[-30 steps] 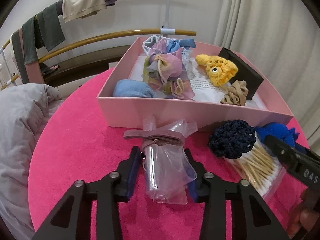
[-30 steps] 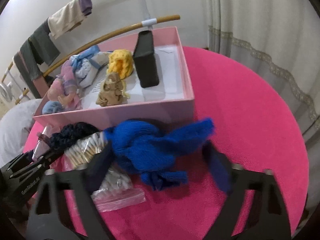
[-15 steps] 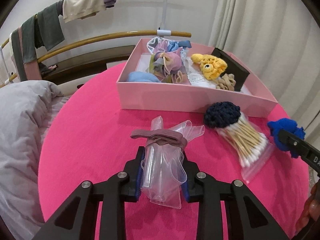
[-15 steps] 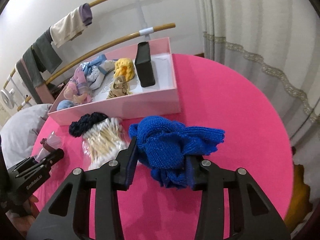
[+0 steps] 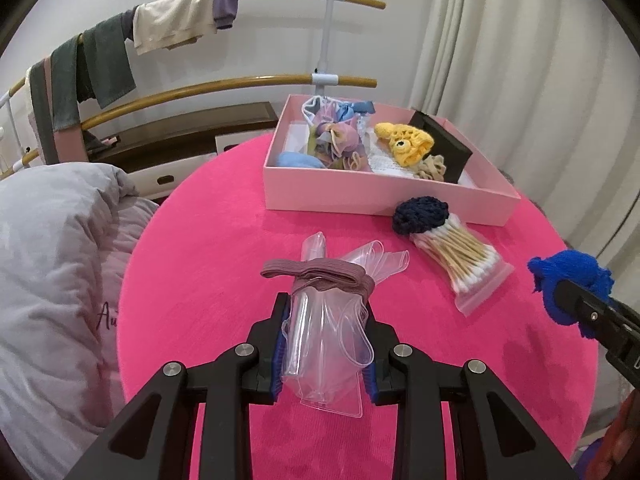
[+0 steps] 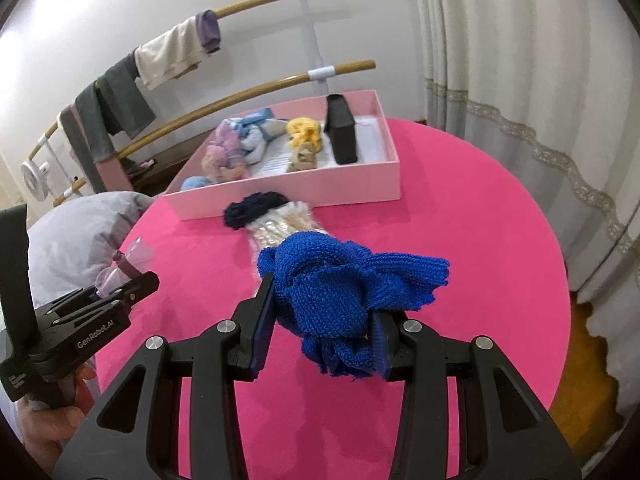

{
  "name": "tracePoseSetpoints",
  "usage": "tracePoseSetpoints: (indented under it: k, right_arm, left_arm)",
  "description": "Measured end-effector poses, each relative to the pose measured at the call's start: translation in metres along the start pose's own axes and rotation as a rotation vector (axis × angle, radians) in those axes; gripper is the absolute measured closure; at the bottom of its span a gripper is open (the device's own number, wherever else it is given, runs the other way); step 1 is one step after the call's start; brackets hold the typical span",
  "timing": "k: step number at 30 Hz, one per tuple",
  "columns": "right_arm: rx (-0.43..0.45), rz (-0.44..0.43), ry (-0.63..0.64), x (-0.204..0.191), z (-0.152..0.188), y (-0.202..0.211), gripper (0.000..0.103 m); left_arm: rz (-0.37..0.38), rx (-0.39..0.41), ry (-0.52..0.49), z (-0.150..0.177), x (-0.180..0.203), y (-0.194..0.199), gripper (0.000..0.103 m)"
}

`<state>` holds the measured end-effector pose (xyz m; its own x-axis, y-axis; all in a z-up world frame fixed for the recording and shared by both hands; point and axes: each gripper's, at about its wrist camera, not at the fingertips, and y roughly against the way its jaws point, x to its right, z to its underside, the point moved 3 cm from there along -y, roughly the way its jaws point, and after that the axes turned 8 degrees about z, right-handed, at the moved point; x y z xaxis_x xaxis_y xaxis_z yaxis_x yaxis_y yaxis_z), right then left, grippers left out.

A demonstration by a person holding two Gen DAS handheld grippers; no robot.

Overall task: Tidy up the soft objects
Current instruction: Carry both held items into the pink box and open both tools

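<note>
My left tongs (image 5: 326,344) are clamped on a bundle of clear plastic (image 5: 328,336) bound with a mauve elastic band (image 5: 320,274), holding it above the round pink table (image 5: 208,240). My right tongs (image 6: 324,320) are squeezed onto a blue knitted piece (image 6: 340,284), which bulges out between and above the blue-padded fingers (image 6: 264,320) and hangs over the table too. Ahead of both sits the pink box (image 5: 360,196), holding pastel scrunchies (image 5: 336,140), a yellow crocheted item (image 5: 406,144), a beige scrunchie (image 5: 432,168) and a black case (image 5: 444,148) leaning on its far wall. Just in front of the box lies a dark navy crocheted piece (image 5: 420,214), touching a bag of cotton swabs (image 5: 464,256). To my left I see a grey duvet (image 5: 52,280), and clothes draped over a wooden rail (image 5: 160,36) behind.
</note>
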<state>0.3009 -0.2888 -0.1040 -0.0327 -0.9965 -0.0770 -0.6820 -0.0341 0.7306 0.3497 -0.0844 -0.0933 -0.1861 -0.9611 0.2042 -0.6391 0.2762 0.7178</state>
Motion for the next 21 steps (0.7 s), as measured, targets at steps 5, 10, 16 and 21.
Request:
tracePoseSetpoints:
  k: [5, 10, 16, 21]
  right_arm:
    - [0.012, -0.018, 0.024, -0.015, 0.005, 0.013, 0.065]
    - [0.022, -0.028, 0.036, -0.025, 0.006, 0.021, 0.065]
    - [0.025, -0.033, 0.034, -0.025, 0.007, 0.023, 0.065]
    - [0.023, -0.049, 0.024, -0.022, 0.003, 0.023, 0.065]
  left_arm:
    - [-0.005, 0.016, 0.0, 0.006, -0.002, 0.024, 0.076]
    - [-0.007, 0.03, 0.004, 0.011, -0.001, 0.042, 0.075]
    - [-0.007, 0.036, 0.009, 0.007, -0.001, 0.049, 0.075]
    - [-0.003, 0.04, 0.003, -0.004, 0.0, 0.043, 0.075]
